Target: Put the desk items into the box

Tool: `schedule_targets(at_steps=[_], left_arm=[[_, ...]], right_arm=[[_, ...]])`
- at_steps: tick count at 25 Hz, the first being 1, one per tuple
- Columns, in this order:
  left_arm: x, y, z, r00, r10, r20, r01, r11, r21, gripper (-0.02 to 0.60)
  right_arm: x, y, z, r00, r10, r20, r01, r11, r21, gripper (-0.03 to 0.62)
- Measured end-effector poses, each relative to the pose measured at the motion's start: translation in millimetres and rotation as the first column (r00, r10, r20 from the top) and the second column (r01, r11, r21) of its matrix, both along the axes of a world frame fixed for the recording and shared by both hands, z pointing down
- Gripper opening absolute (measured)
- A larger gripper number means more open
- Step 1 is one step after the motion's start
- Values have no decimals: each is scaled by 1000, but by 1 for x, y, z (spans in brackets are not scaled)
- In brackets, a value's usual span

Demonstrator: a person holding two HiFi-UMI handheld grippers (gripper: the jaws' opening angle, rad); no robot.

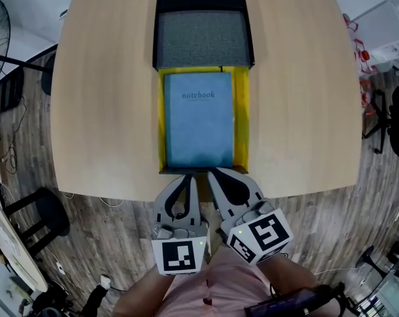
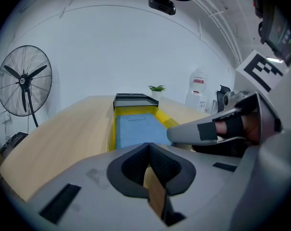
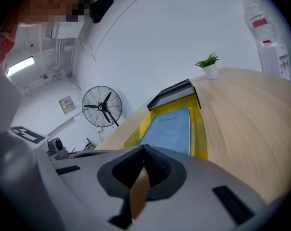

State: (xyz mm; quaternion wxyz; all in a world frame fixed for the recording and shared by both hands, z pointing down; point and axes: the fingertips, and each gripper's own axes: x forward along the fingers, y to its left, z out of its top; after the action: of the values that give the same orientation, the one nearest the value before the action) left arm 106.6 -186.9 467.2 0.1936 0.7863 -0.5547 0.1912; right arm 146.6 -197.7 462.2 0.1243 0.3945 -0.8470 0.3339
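A yellow-lined box (image 1: pixel 242 111) lies open on the light wood desk (image 1: pixel 100 98), and a blue notebook (image 1: pixel 199 119) lies flat inside it. The box's black lid (image 1: pixel 202 38), with grey foam, is folded back beyond it. Both grippers hover just off the desk's near edge. My left gripper (image 1: pixel 188 176) is shut with nothing between its jaws, just short of the box's near wall. Beside it, my right gripper (image 1: pixel 213 173) is likewise shut and empty. The box (image 2: pixel 161 116) and notebook (image 2: pixel 136 129) lie ahead in the left gripper view, and the notebook (image 3: pixel 174 129) shows in the right gripper view too.
A small potted plant (image 3: pixel 209 65) stands at the desk's far end. A floor fan (image 2: pixel 24 83) is off to the left of the desk, and a water dispenser (image 2: pixel 197 93) stands far right. Black chairs (image 1: pixel 37 213) sit on the wood floor around the desk.
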Motion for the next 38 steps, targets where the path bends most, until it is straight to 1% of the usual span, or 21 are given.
schedule_targets(at_steps=[6,9,12,15,19,23,26,28,29,31,33,35,38], left_arm=[[-3,-2,-3,1000,1,-3,-1,1000,15,11],[-1,-1,-13,1000,20,1,-20,999,41,11],[-1,2,-29,1000,20,-3,-20,997,71,11],[-8,7,-52,1000,2,-5,-1,994,113,11],[-23,17,-85,999,-41,-25,44,983,176,11],[-37,32,-125,998,-62,-34,68,964,257,11],[-48,43,-164,996,-77,-41,86,940,331,11],[-55,51,-192,996,-84,-43,94,916,390,11],[-60,54,-207,995,-89,-44,99,900,425,11],[-71,58,-234,993,-104,-53,117,863,492,11],[-85,65,-257,990,-122,-67,139,833,536,11],[-96,76,-277,988,-137,-74,155,814,559,11],[-104,95,-300,988,-147,-54,150,788,598,11]], right_arm=[[-1,-1,0,1000,5,-8,-5,1000,3,2],[-1,0,-7,1000,6,-8,-6,1000,24,2],[-2,2,-21,1000,11,-7,-11,998,57,2],[-4,7,-40,1000,17,-3,-16,995,100,2],[-15,18,-71,1000,6,11,-7,983,181,2],[-27,33,-110,1000,-2,14,-2,960,279,2],[-33,44,-142,1000,-6,-8,8,929,369,2],[-35,50,-166,999,1,-37,15,899,438,2],[-37,53,-180,998,6,-57,22,877,480,2],[-42,56,-207,995,19,-97,40,822,568,2],[-48,61,-231,991,36,-126,53,770,636,2],[-52,71,-251,989,49,-136,56,737,673,2],[-52,87,-273,991,57,-125,48,707,706,2]])
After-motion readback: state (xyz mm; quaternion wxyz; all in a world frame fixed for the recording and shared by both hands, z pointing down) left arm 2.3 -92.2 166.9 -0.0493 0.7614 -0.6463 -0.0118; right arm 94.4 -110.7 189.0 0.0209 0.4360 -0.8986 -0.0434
